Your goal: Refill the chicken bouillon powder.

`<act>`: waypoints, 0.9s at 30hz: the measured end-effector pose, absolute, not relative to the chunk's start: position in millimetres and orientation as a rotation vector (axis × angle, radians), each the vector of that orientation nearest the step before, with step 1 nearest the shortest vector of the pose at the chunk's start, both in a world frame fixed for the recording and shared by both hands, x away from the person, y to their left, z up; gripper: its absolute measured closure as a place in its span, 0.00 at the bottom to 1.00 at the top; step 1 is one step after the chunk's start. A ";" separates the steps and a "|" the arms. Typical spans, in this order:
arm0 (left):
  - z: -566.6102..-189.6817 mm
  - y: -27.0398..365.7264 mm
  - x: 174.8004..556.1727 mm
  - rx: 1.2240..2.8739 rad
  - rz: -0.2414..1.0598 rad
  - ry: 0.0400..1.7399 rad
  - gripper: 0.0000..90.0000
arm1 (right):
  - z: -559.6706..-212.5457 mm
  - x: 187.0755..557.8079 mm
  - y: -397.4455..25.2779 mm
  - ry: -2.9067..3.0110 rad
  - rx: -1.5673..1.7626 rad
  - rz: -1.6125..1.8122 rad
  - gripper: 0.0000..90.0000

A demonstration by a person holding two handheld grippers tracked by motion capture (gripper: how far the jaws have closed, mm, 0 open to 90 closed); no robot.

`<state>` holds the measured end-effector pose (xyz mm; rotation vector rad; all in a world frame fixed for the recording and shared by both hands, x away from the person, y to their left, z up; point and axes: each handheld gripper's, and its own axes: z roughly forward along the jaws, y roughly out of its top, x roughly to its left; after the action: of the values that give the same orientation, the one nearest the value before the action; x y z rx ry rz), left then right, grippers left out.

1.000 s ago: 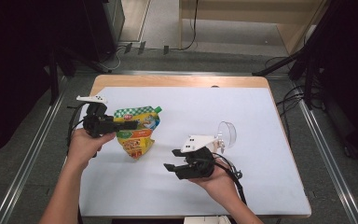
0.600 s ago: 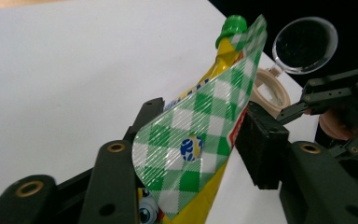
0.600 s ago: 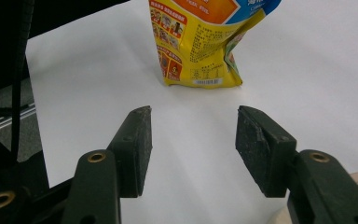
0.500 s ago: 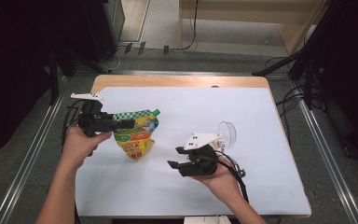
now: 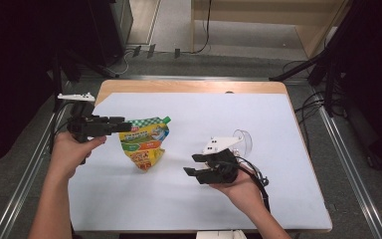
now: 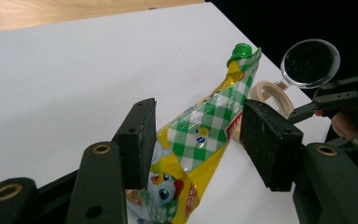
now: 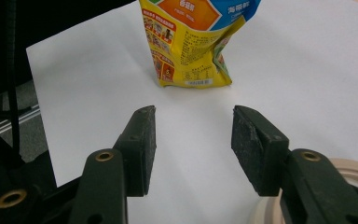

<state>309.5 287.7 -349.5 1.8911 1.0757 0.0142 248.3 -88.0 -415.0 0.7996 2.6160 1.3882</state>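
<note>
A desk (image 5: 278,149) with a white top sheet and a bare wooden strip along its far edge carries a clear glass (image 5: 243,140) lying on its side toward the right. In the left gripper view the glass (image 6: 310,57) shows its round mouth, with a beige ring (image 6: 270,95) just beside it. Grey floor (image 5: 179,59) lies beyond the desk, where black cables (image 5: 313,107) trail beside dark stands.

From my feed I see a wooden tabletop (image 5: 189,85) covered by a white sheet (image 5: 258,134), standing on grey floor (image 5: 343,164). Metal rails (image 5: 25,174) run along both sides. Black cables (image 5: 308,107) trail across the floor, and pale wooden furniture (image 5: 258,15) stands behind.
</note>
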 end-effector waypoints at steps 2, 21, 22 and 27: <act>-348.2 293.0 308.7 1.884 0.038 1.089 0.51 | -412.7 249.2 -90.2 2.619 0.803 1.387 0.59; -378.8 308.5 320.0 1.898 0.091 1.187 0.48 | -396.4 252.1 -102.3 2.631 0.831 1.390 0.67; -380.2 307.8 320.8 1.900 0.089 1.182 0.48 | -395.3 252.2 -103.0 2.628 0.829 1.392 0.67; -387.0 305.5 325.0 1.912 0.081 1.180 0.48 | -390.0 252.9 -108.3 2.622 0.856 1.384 0.68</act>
<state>325.0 305.5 -387.0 1.9121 1.1801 0.0814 252.9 -108.3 -390.0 0.8561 2.6216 1.3839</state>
